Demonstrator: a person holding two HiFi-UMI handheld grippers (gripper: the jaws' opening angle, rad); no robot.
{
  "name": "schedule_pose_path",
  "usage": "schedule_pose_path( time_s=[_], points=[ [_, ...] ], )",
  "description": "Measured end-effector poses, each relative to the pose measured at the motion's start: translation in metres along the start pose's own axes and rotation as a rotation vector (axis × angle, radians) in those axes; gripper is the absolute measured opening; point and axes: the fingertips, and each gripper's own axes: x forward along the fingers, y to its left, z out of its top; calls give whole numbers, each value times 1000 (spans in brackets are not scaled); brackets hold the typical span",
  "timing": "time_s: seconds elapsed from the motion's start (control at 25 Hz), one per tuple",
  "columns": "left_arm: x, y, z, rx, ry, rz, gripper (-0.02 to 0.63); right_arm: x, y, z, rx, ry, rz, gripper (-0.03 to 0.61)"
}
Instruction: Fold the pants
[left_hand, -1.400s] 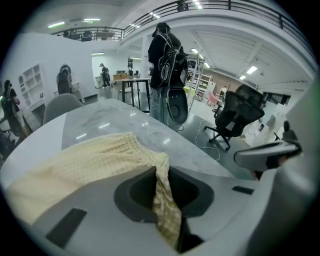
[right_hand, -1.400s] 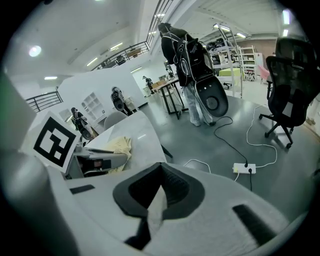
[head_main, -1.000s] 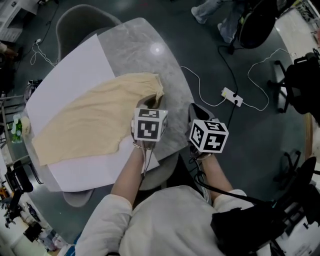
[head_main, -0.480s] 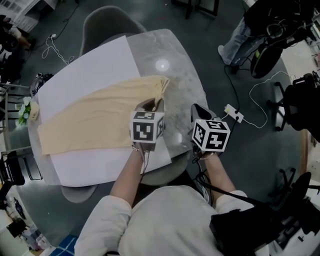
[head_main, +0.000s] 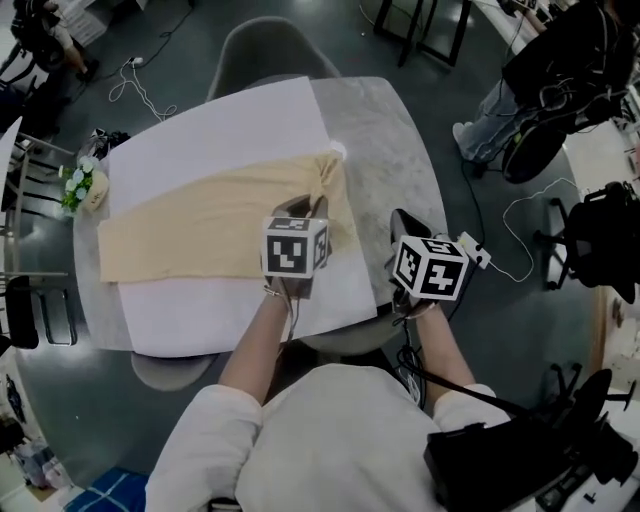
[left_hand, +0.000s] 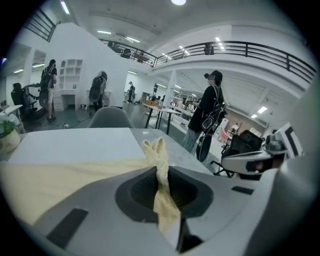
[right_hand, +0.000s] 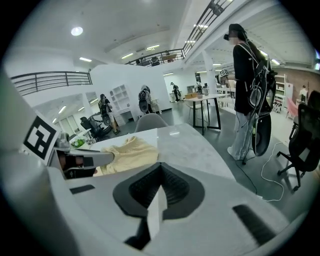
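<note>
The cream pants (head_main: 200, 225) lie stretched across the white sheet (head_main: 220, 130) on the marble table (head_main: 390, 130), their far end out at the left near a small potted plant (head_main: 80, 185). Their right-hand end is bunched and lifted.

The left gripper (head_main: 303, 207) has its jaws nearly together on that end, with only a thin twisted strip of cloth pinched between them. A grip that narrow could let the fabric slide out if the length on the sheet drags. Held at one point only, the end would likely hang crooked, so any fold laid from here could land skewed. A pull along the table might also rumple or shift the sheet under the pants.

The right gripper (head_main: 402, 222) hangs off the table's right edge with its jaws closed on nothing, so it gives the cloth no support.

Counted:
- one potted plant
- one pair of pants
- one sheet
- one table
- two grippers
- two grey chairs — one at the far side (head_main: 265, 45), one at the near side (head_main: 165, 370)
</note>
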Motion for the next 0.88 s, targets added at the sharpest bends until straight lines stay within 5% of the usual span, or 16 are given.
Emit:
schedule_pose_path(
  time_s=[0.88],
  points=[
    [-185,246,-22,-169,-128,209,44,57,281,11,-205,29,225,-8]
  ],
)
